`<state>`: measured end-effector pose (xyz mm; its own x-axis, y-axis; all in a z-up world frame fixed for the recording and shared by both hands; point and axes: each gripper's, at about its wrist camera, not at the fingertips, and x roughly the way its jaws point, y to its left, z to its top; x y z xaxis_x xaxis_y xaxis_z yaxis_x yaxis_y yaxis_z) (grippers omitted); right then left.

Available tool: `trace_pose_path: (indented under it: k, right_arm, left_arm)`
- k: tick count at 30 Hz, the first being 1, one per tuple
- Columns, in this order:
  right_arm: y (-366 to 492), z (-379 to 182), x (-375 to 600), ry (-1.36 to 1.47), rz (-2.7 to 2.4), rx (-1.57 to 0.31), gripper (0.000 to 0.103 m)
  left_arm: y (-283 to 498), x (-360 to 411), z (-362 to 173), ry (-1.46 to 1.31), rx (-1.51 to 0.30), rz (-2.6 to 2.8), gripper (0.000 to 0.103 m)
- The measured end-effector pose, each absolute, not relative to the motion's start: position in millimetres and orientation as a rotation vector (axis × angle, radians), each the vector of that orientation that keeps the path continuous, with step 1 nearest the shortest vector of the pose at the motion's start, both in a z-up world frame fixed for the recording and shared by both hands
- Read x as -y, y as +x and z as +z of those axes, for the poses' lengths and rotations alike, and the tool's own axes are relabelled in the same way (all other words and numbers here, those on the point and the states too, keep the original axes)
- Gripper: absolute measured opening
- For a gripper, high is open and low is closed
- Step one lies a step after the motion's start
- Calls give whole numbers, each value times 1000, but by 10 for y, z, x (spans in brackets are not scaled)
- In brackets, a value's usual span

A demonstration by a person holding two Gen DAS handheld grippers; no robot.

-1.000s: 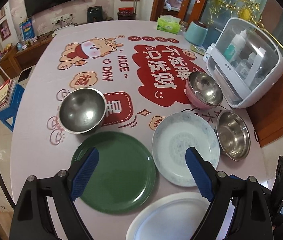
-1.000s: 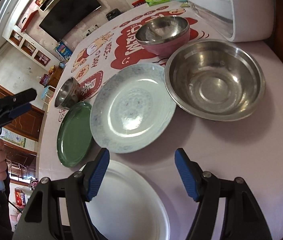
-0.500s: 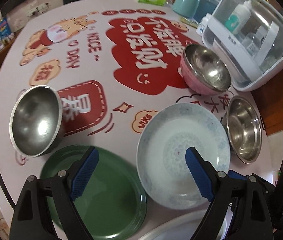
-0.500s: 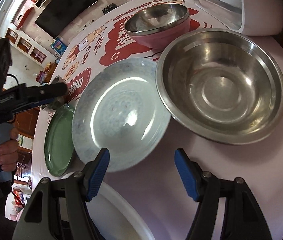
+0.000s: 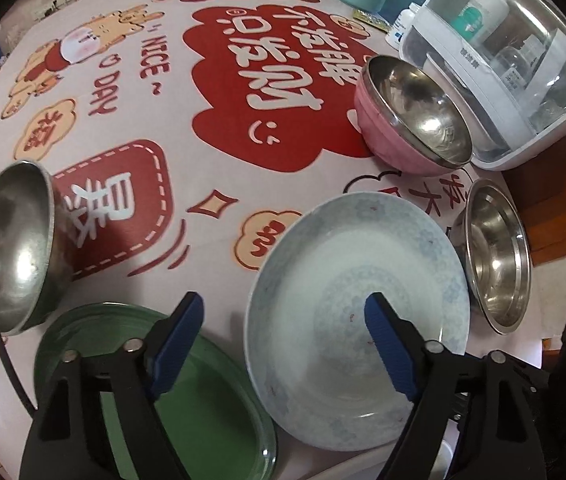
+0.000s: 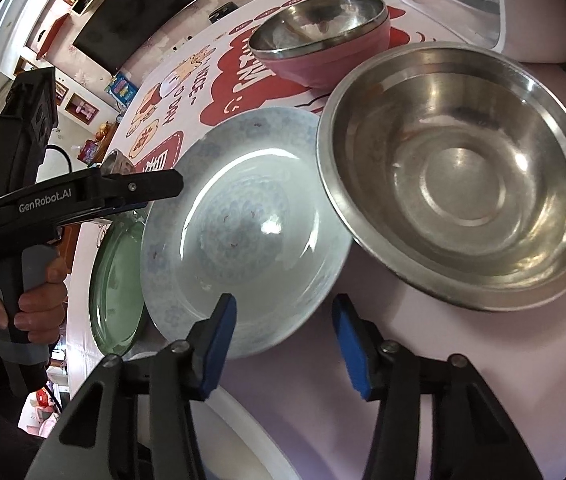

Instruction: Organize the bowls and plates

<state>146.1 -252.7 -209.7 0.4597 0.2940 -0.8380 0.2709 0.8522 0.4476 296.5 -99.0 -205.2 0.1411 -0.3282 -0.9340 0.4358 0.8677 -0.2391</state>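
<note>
Plates and bowls lie spread over a worktop (image 5: 211,92) covered with a pink cloth printed in red characters and cartoon figures. The pale blue patterned plate (image 5: 357,300) sits near the front, with a green plate (image 5: 211,412) just to its left and a wide steel bowl (image 5: 495,256) close at its right, the bowl's rim overlapping the plate's edge in the right wrist view. Farther back stands a pink bowl (image 5: 387,136) with a steel bowl nested inside it, beside a white cabinet with a clear dome (image 5: 515,64). A deeper steel bowl (image 5: 11,240) stands at the far left, next to the green plate. A white plate (image 6: 251,444) shows partly at the bottom edge under the right tool.

The left tool (image 5: 283,344) points steeply down over the left side of the patterned plate: its right finger hangs above the plate's middle and its left finger above the green plate. Its jaws have just been closing but stand wide, pressing on nothing. A hand (image 6: 39,300) grips its handle.

The right tool (image 6: 283,344) hangs over the near rim of the patterned plate (image 6: 243,236), its left finger above the rim, its right finger above bare cloth. Its jaws have just been closing to a middling gap, gripping nothing.
</note>
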Motion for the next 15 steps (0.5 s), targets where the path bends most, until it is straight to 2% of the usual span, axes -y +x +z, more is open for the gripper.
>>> trace_pose_path:
  k: [3, 5, 7, 11, 15]
  right_arm:
    - [1472, -2107, 2526, 575, 22, -1108, 41]
    - [1472, -2112, 2528, 574, 24, -1106, 37]
    - [1471, -2115, 2528, 575, 24, -1106, 37]
    - [1468, -2120, 2545, 589, 30, -1098, 36]
    - [1465, -2136, 2575, 605, 32, -1091, 34]
  left_arm:
    - [2966, 1029, -2092, 85, -1332, -564, 70]
    - [2969, 1048, -2116, 86, -1335, -567, 69]
    - [2972, 1069, -2144, 86, -1335, -570, 67]
    - [2997, 1104, -2224, 92, -1354, -566, 54]
    - [3014, 1139, -2303, 92, -1365, -559, 49]
